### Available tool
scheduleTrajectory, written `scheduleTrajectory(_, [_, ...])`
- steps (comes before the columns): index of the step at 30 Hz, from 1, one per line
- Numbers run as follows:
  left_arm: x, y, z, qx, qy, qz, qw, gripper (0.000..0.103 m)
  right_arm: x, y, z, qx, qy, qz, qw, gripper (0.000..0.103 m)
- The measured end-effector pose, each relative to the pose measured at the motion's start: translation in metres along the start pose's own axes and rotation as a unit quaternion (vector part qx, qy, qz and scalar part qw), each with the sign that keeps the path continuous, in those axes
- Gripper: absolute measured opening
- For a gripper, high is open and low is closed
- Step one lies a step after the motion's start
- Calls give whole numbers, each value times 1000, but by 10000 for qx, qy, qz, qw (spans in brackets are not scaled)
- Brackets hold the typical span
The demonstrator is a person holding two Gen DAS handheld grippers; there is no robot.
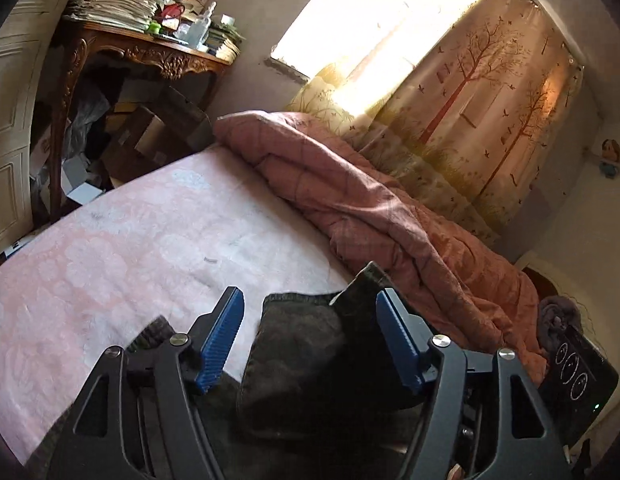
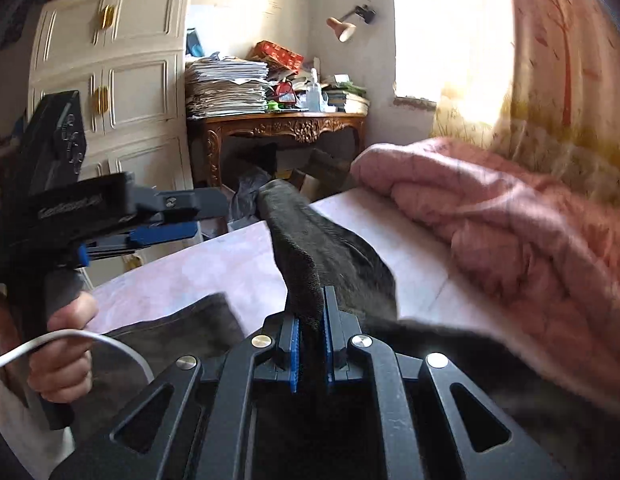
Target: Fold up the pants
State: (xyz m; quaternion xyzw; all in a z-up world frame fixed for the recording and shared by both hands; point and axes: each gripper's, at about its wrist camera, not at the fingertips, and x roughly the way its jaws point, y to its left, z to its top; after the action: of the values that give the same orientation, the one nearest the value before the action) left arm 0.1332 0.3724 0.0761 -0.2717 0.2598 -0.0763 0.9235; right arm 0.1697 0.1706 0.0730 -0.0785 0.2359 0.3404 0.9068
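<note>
The dark charcoal cloth pants (image 2: pixel 310 248) lie on the pale pink patterned bed sheet (image 1: pixel 122 248), at the near side of the bed. The right gripper (image 2: pixel 310 344) has its 2 blue-padded fingers (image 2: pixel 295 354) closed on a fold of the pants, and the cloth stands up from the grip toward the far side. The left gripper (image 1: pixel 310 336) has its fingers (image 1: pixel 224 336) spread apart; the pants lie below and between them, with neither pad pressing on the cloth. In the right wrist view this left gripper appears at the left, raised above the sheet, and a hand (image 2: pixel 64 348) grips its handle with a white cable (image 2: pixel 90 338) running across it.

A bunched salmon-pink quilted duvet (image 1: pixel 390 216) occupies the far right of the bed, just beside the pants. Behind it hangs a cream curtain printed with red trees (image 1: pixel 490 112), beside a bright window. At the far left stands a carved brown wooden worktop (image 2: pixel 286 126) carrying a tall stack of papers (image 2: pixel 226 88) and assorted clutter, with boxes underneath. A cream panelled cabinet (image 2: pixel 114 72) stands to its left. A small wall lamp (image 2: pixel 344 26) is fixed above the worktop.
</note>
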Motion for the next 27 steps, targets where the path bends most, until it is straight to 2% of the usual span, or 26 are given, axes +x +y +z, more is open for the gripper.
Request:
scheduleTrajectory(4, [7, -2, -39, -84, 578, -159, 9982, 67, -18, 15, -33, 140, -75, 50, 9999, 9])
scheduleTrajectory(7, [1, 18, -56, -678, 887, -232, 9935, 67, -23, 23, -47, 524, -116, 177, 9984, 9])
scheduleTrajectory(9, [-7, 32, -61, -1074, 1052, -428, 9877, 67, -22, 38, -58, 488, -31, 280, 9984, 9])
scheduleTrajectory(11, [-24, 42, -68, -1244, 1072, -432, 9855, 66, -24, 51, -65, 441, -29, 339, 9984, 9])
scheduleTrajectory(13, [-47, 38, -74, -1101, 978, -397, 9883, 66, -33, 63, -75, 358, -75, 475, 9982, 9])
scheduleTrajectory(16, [-85, 18, -83, -526, 692, -186, 9960, 66, -55, 73, -87, 282, -265, 503, 9980, 9])
scheduleTrajectory(20, [-113, -14, -85, 282, 494, 148, 9983, 67, -88, 82, -93, -2, -764, 48, 9971, 9])
scheduleTrajectory(22, [-117, -21, -81, 286, 424, 67, 9987, 68, -104, 89, -93, -144, -1047, -196, 9942, 9])
scheduleTrajectory(27, [-107, -27, -73, -170, 577, -529, 9968, 69, -112, 101, -92, -238, -1051, -200, 9940, 9])
